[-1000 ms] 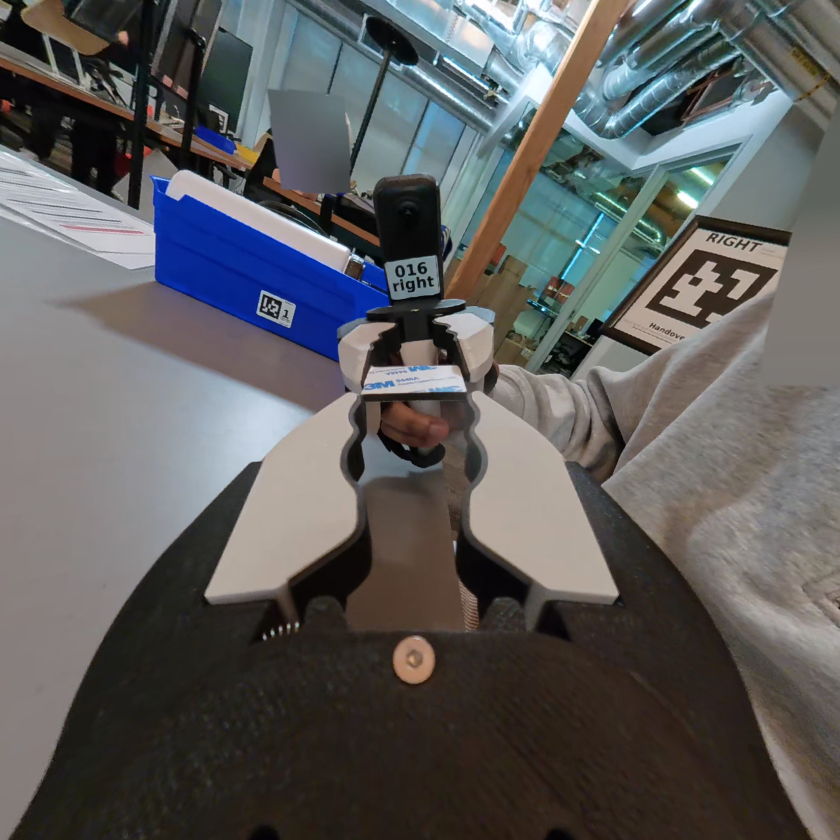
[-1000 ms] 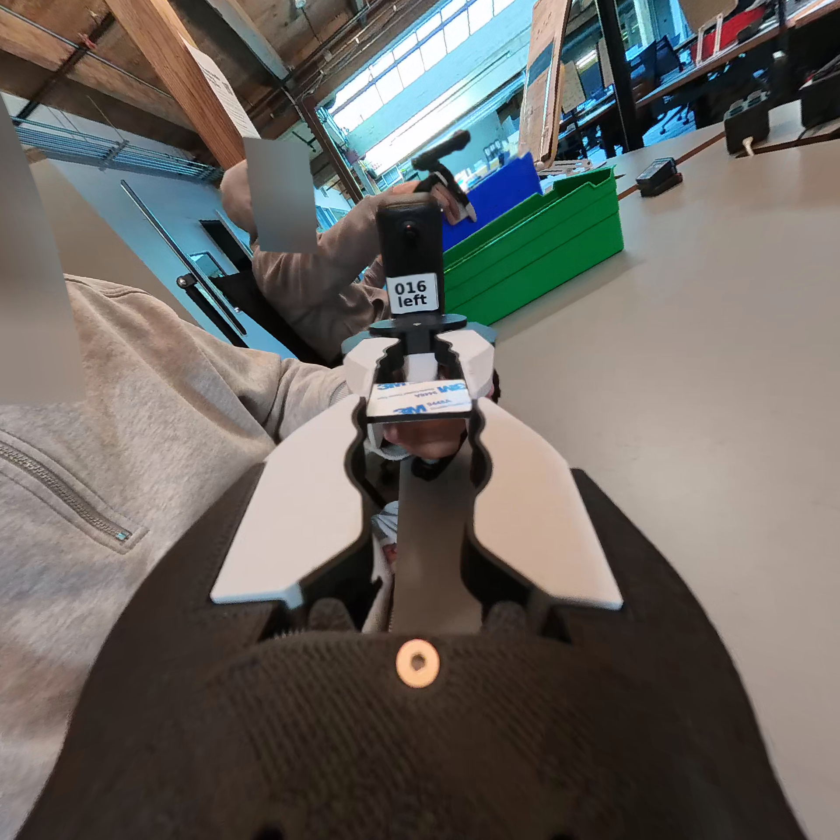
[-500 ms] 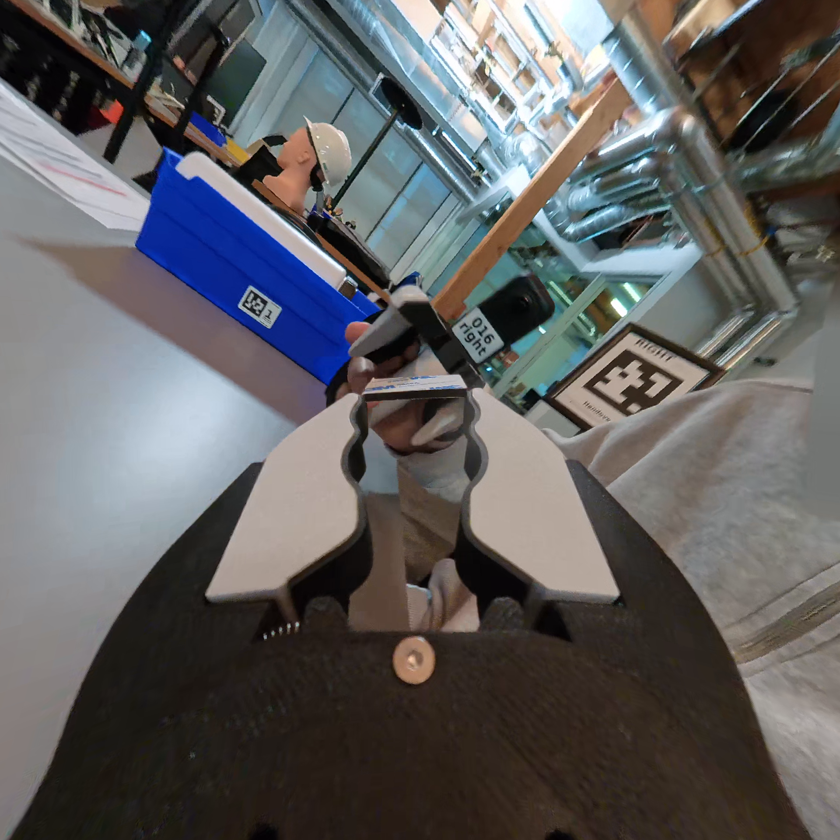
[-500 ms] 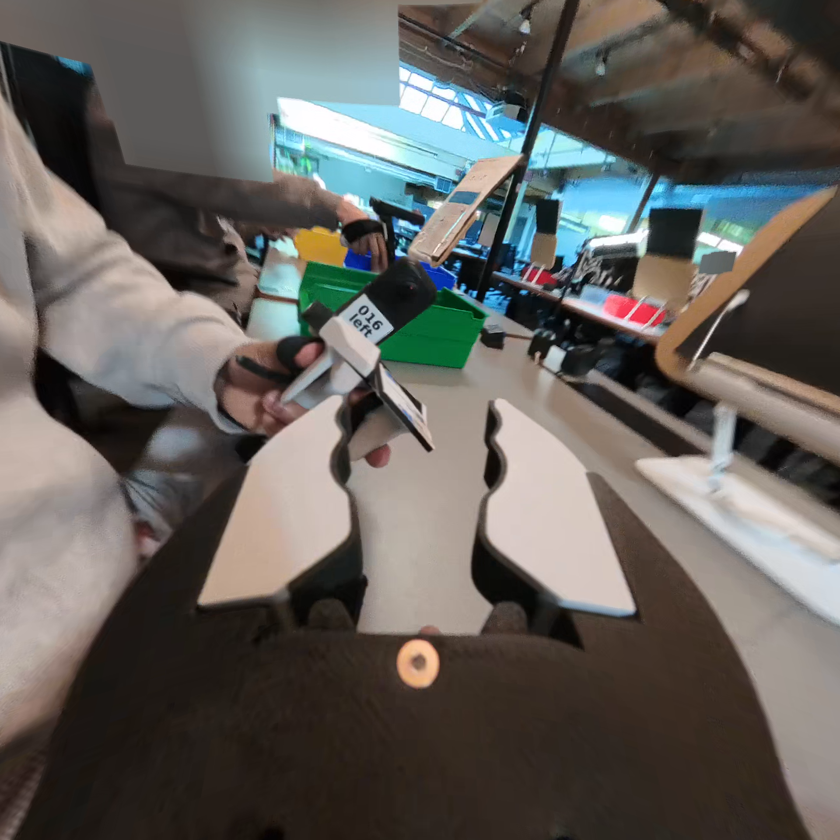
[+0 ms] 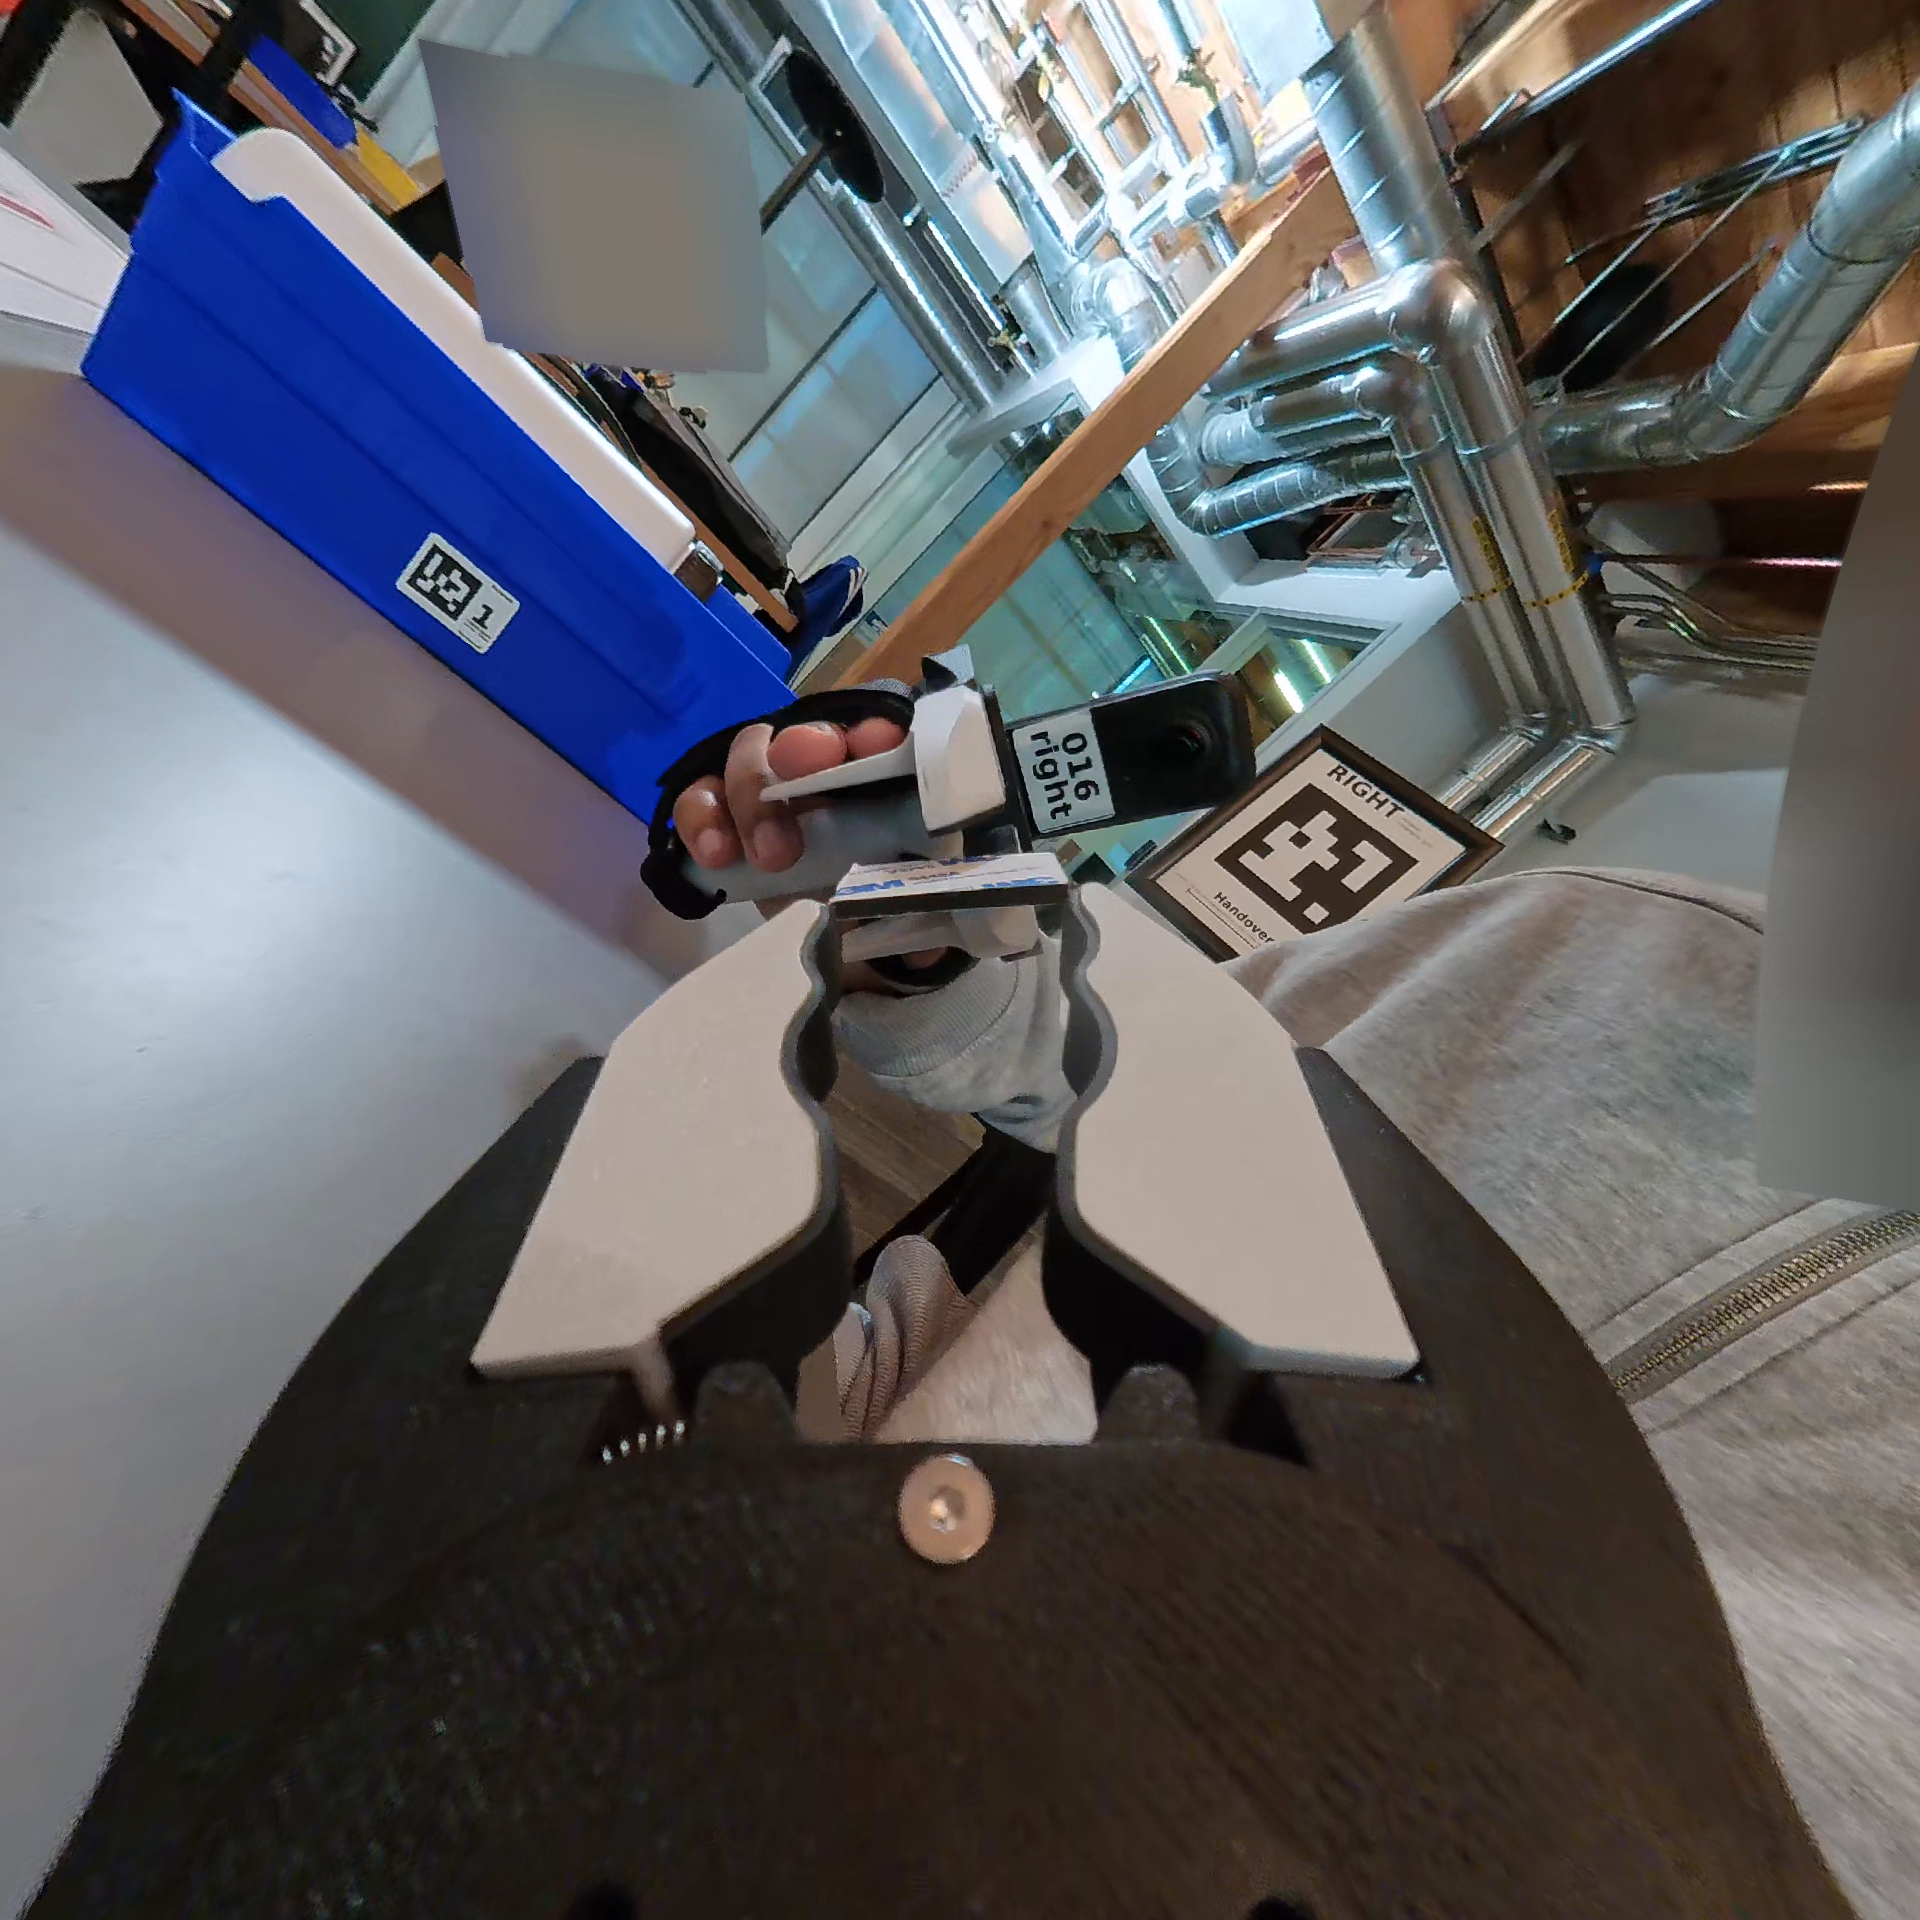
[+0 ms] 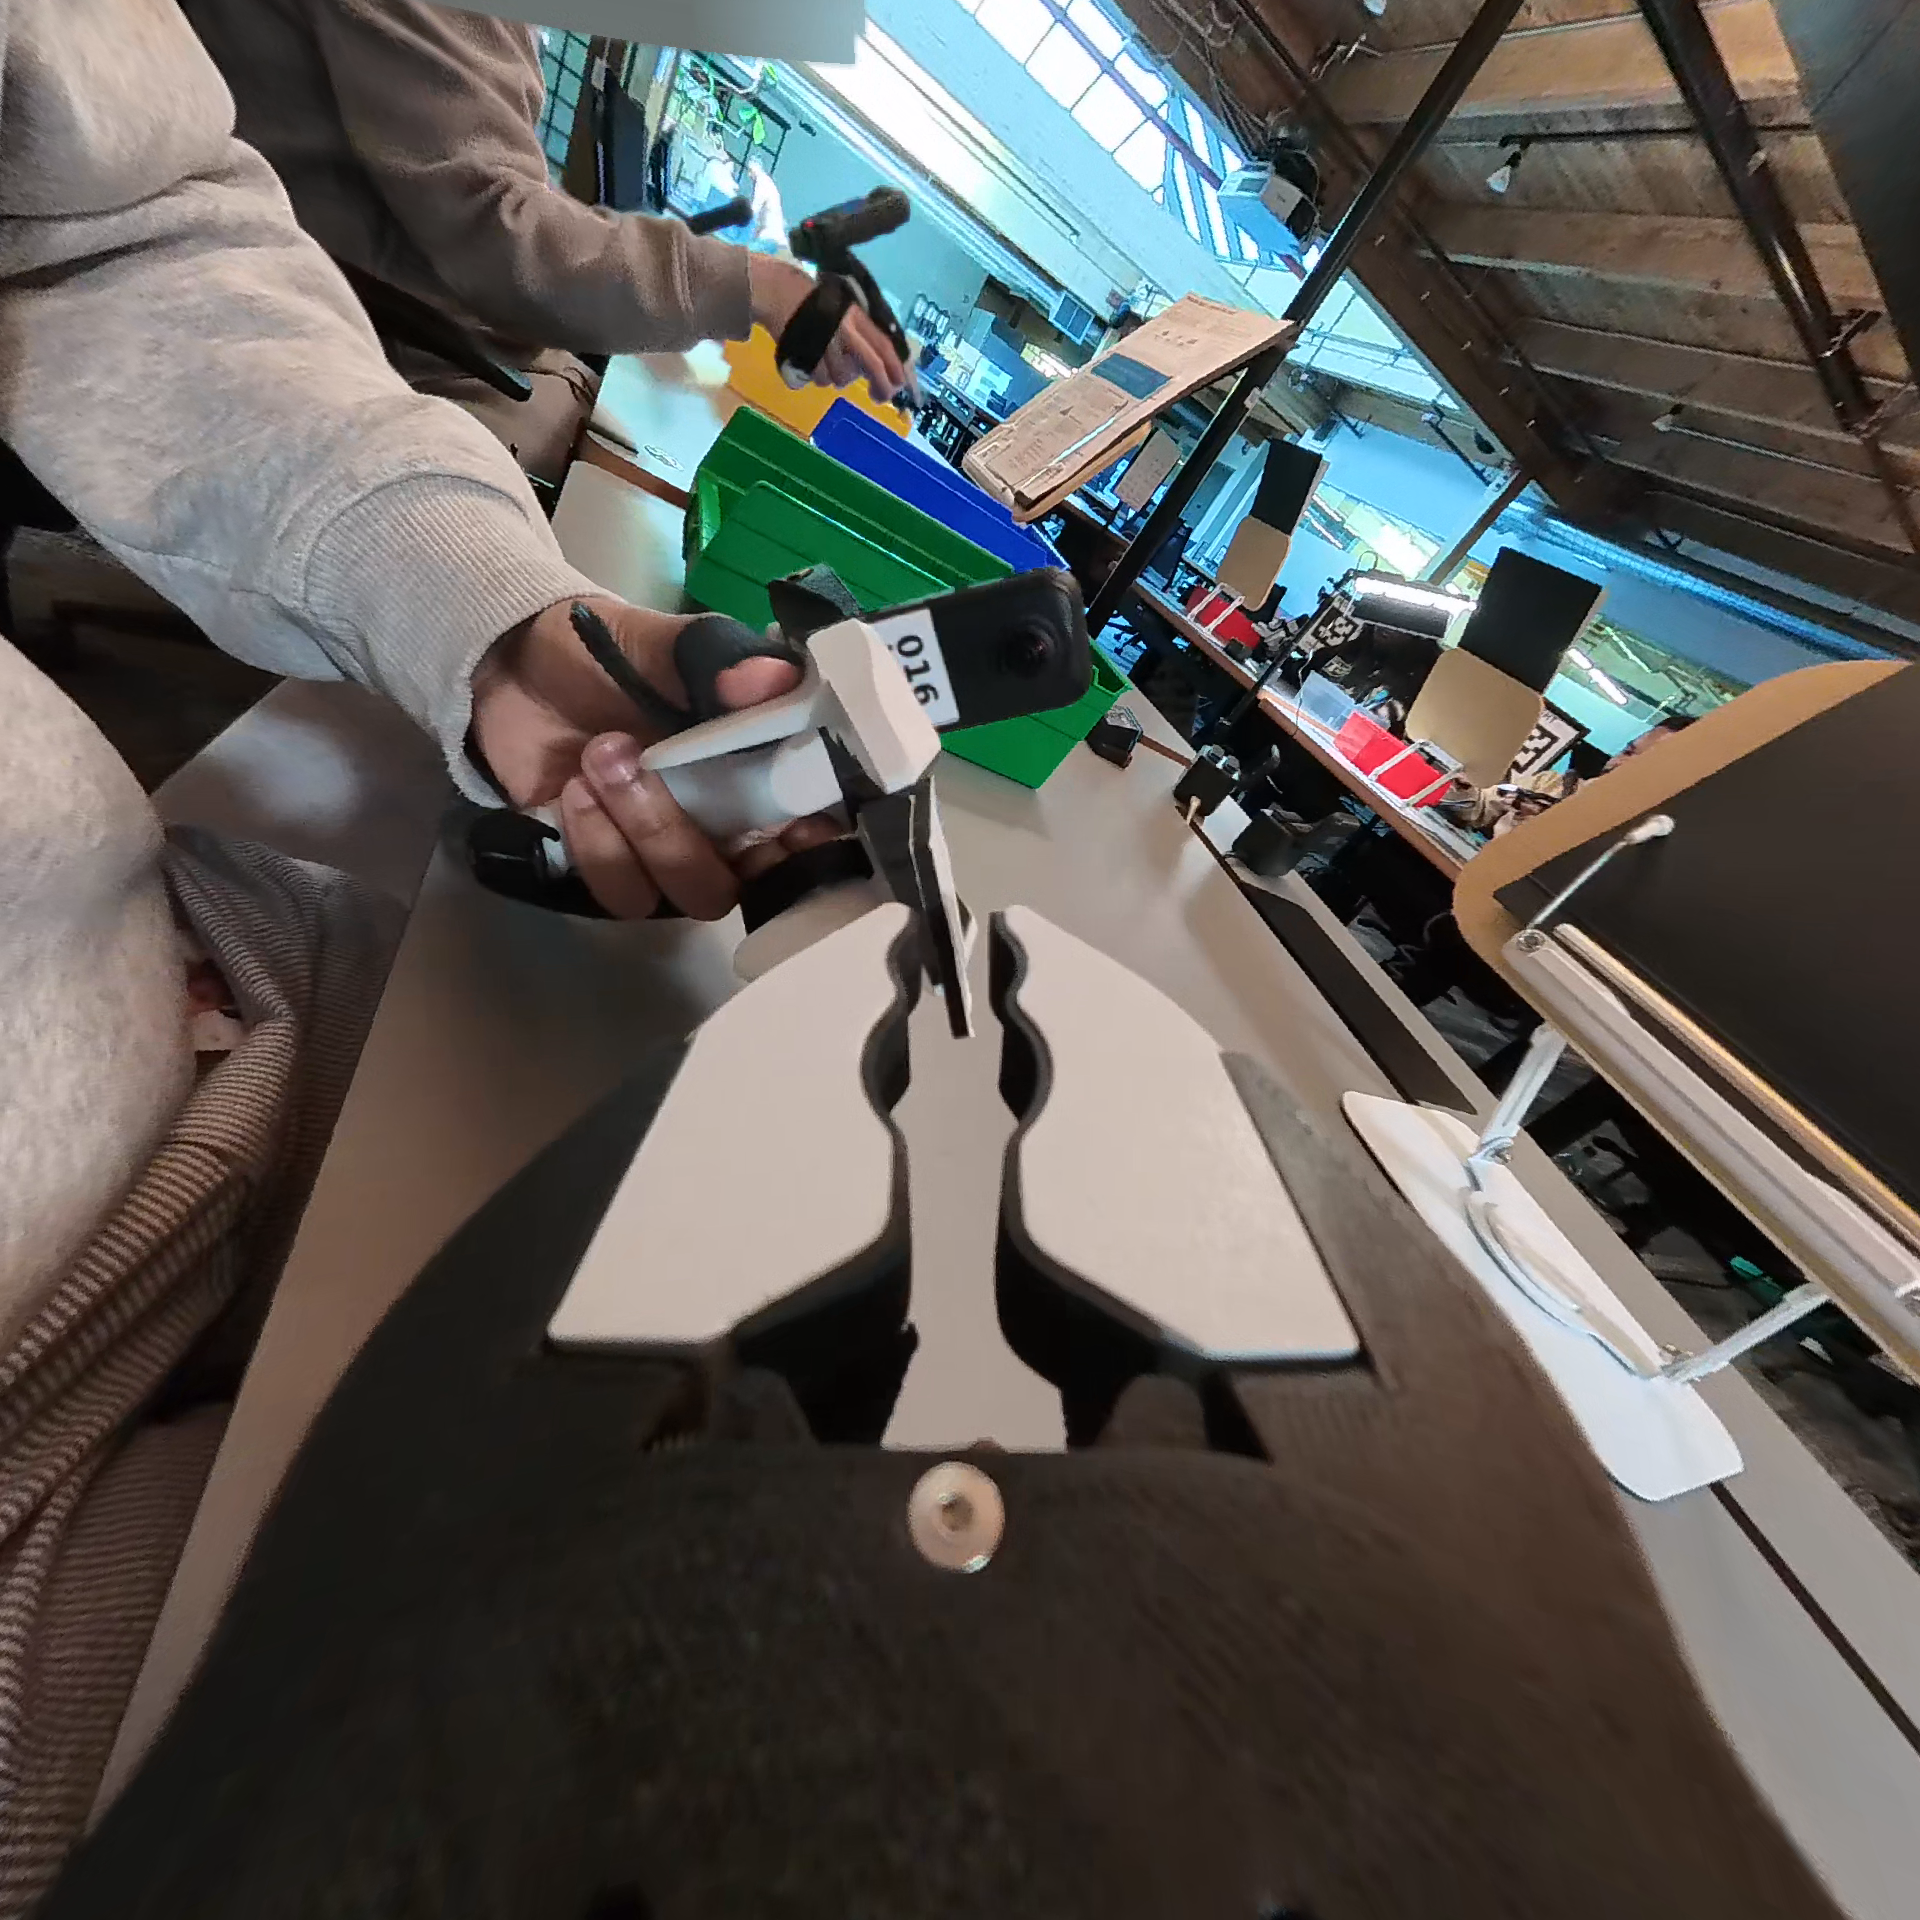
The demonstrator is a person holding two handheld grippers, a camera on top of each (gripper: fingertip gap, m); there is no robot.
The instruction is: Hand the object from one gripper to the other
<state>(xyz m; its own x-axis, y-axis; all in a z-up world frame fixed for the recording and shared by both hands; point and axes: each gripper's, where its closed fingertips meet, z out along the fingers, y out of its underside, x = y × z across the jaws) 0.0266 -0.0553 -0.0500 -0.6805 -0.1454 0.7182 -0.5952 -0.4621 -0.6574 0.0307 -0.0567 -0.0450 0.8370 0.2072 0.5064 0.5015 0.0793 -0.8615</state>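
Note:
A thin flat pad (image 5: 948, 885), black with a white and blue printed liner, is held across its width between my left gripper's (image 5: 945, 920) fingertips, above the grey table (image 5: 208, 935). The right gripper's camera (image 5: 1132, 753), turned on its side, hangs just behind the pad. In the right wrist view the pad (image 6: 948, 940) shows edge-on, held by the left gripper (image 6: 920, 862). My right gripper (image 6: 951, 935) has its jaws narrowed around the pad's lower end; a thin gap shows on the right side.
A blue bin (image 5: 364, 457) stands on the table's far left and a framed marker sign (image 5: 1320, 862) stands behind. A green bin (image 6: 831, 540) and a white stand base (image 6: 1538, 1299) are on the table. Another person's hand (image 6: 842, 322) works farther back. Less than 4 cm separates the two grippers' tips.
One second ago both grippers held the pad. The right gripper then let go, opened wide and rolled sideways. Now its jaws have narrowed around the pad's thin edge. The left still holds the pad.

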